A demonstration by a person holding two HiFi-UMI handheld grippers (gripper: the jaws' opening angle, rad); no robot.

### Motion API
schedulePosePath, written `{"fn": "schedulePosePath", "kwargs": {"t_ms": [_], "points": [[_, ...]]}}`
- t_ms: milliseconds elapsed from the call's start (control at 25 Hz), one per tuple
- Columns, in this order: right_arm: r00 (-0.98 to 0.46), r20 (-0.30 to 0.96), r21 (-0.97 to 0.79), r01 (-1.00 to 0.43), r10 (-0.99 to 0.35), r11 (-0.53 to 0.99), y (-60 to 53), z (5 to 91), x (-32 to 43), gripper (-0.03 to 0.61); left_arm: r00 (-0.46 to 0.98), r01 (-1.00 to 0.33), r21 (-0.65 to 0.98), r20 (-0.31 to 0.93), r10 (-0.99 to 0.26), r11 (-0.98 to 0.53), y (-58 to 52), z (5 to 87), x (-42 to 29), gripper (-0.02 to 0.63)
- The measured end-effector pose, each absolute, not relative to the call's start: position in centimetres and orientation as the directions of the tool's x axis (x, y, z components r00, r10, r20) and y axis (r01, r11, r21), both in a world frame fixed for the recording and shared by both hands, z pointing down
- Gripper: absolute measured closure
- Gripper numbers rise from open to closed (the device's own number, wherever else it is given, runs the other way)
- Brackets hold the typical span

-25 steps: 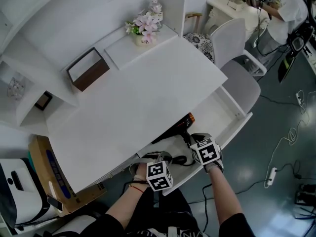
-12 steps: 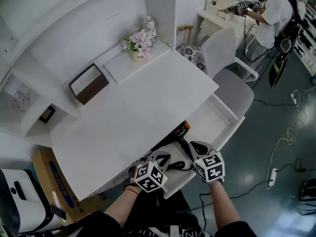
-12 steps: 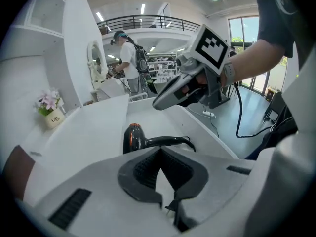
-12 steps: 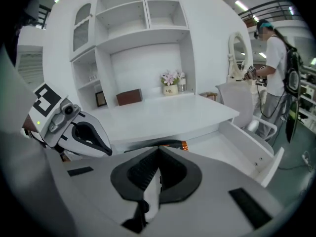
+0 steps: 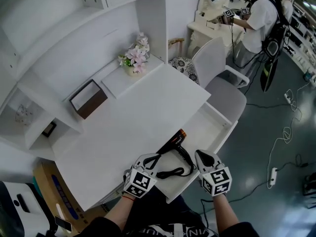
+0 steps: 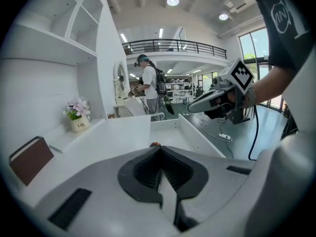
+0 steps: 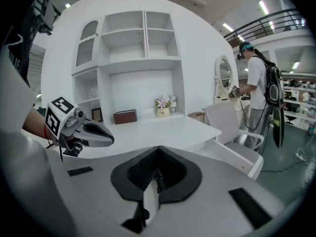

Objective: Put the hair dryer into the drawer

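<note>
Table (image 5: 133,117): white top, mostly bare, set against a white shelf unit (image 5: 59,14).
- Back edge, on a raised ledge: a pot of pink flowers (image 5: 133,63).
- Back-left corner: a brown open box (image 5: 89,98).
- A cubby left of the table holds a small dark frame (image 5: 48,128).

Drawer (image 5: 228,131): pulled out from the table's front edge, white inside.
- The hair dryer (image 5: 170,143) lies in the drawer's left half. It is black, and its copper-coloured end sits right at the table's front edge.
- Its black cord (image 5: 173,172) loops on the drawer floor towards the drawer's front.
- The right half of the drawer is bare.

Grippers:
- Left gripper (image 5: 149,161): jaws pressed together, nothing between them. It is held over the drawer's left end, just left of the cord.
- Right gripper (image 5: 203,157): jaws also together and empty, just right of the cord.
- Each gripper view shows the other gripper in the air, clear of the table.

Room:
- A white chair (image 5: 222,83) stands past the table's right edge, with a patterned cushion (image 5: 183,63) behind it.
- The floor (image 5: 276,132) is dark and glossy, with a white power strip (image 5: 273,176) and cables on it.
- A cardboard box (image 5: 54,191) sits at the table's left end.
- A person with a backpack (image 5: 259,19) stands at a far dresser.
</note>
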State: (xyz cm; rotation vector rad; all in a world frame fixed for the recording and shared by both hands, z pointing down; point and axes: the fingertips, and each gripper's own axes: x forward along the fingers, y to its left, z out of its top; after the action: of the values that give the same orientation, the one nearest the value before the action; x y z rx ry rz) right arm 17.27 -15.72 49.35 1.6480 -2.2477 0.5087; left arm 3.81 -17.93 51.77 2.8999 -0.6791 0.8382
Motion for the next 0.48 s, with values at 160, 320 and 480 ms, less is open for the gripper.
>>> {"fn": "schedulePosePath", "kwargs": {"t_ms": [160,320,480], "points": [[-0.257,0.394,-0.092,-0.966,-0.883,0.240,-15.2,47.1,18.3,0.575,0.755,-0.489,-0.087,0.457,-0.471,-0.868,-19.5,49.1,2.2,0.611],[-0.212,0.354,-0.035,-0.976,-0.911,0.214,-14.9,45.3,18.7,0.575,0.756,-0.525,-0.103,0.400,-0.518,-0.845,-20.5,47.0,0.7,0.611],[-0.182,0.318,-0.025,-0.983,-0.930,0.183,-14.1,44.2,18.7,0.575,0.753,-0.568,-0.102,0.337,-0.565,-0.817,-21.2,45.2,-0.9,0.610]]}}
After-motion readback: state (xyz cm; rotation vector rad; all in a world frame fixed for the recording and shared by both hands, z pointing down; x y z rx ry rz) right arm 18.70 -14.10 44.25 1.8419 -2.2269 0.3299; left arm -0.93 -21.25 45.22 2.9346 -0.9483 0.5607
